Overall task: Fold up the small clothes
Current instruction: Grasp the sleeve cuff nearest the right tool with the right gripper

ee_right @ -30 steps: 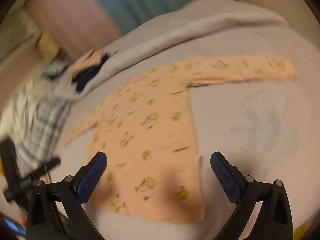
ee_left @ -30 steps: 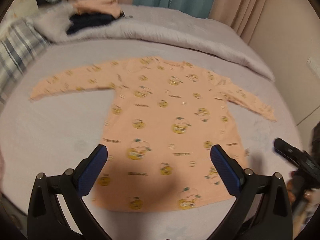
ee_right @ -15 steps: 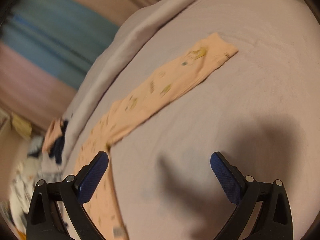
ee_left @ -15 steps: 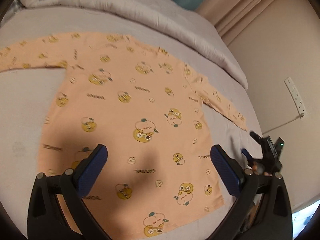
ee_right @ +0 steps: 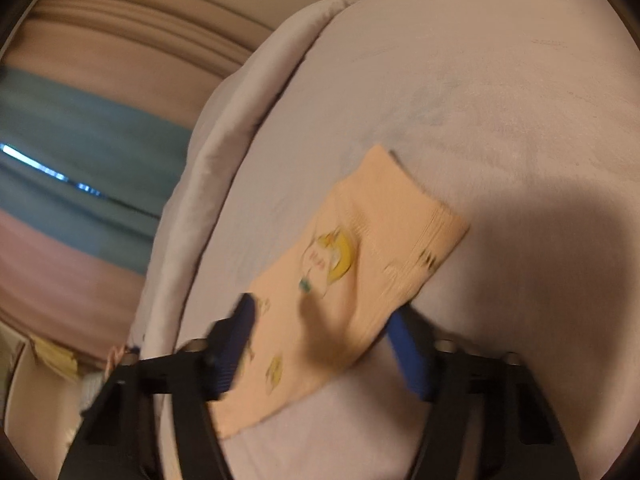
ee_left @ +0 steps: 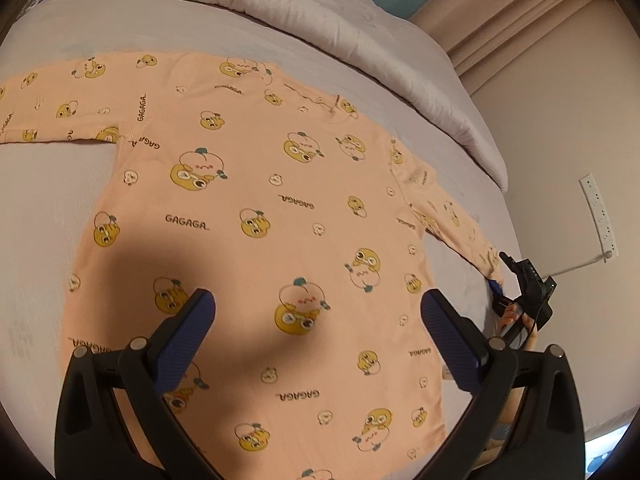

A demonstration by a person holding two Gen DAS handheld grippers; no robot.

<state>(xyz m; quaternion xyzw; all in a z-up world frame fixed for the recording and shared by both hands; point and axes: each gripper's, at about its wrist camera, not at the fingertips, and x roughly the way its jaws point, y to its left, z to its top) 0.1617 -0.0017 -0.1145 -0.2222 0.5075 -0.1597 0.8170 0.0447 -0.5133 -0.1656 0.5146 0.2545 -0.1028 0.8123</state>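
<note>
Shirt: a small peach long-sleeved shirt (ee_left: pixel 256 208) printed with yellow cartoon faces and the word GAGAGA lies spread flat on the bed (ee_left: pixel 48 184), front side up, both sleeves stretched out sideways.
Bed: covered in a pale lilac sheet; a rolled grey duvet (ee_left: pixel 320 28) runs along the far edge, just beyond the shirt's collar.
Left tongs: the left tongs (ee_left: pixel 318 316) hang over the lower middle of the shirt's body, blue pads spread wide apart with nothing between them and no cloth touched; their shadow falls dark across the fabric.
Right sleeve: the right sleeve (ee_right: pixel 352 276) runs toward the bed's edge, its ribbed cuff (ee_right: pixel 436 236) lying flat on the sheet in the right wrist view.
Right tongs: the right tongs (ee_right: pixel 320 344) straddle that sleeve a little behind the cuff, one blue pad on each side of the cloth. The jaws have just been closing, with the sleeve between them. The picture is blurred, so I cannot tell whether the pads already pinch the fabric.
Seen from the left: the right tongs (ee_left: pixel 520 288) show at the sleeve's tip near the bed's edge, a person's fingers (ee_left: pixel 514 314) behind them.
Background: beige and teal curtains (ee_right: pixel 80 152); a white power strip (ee_left: pixel 600 216) on the wall.
</note>
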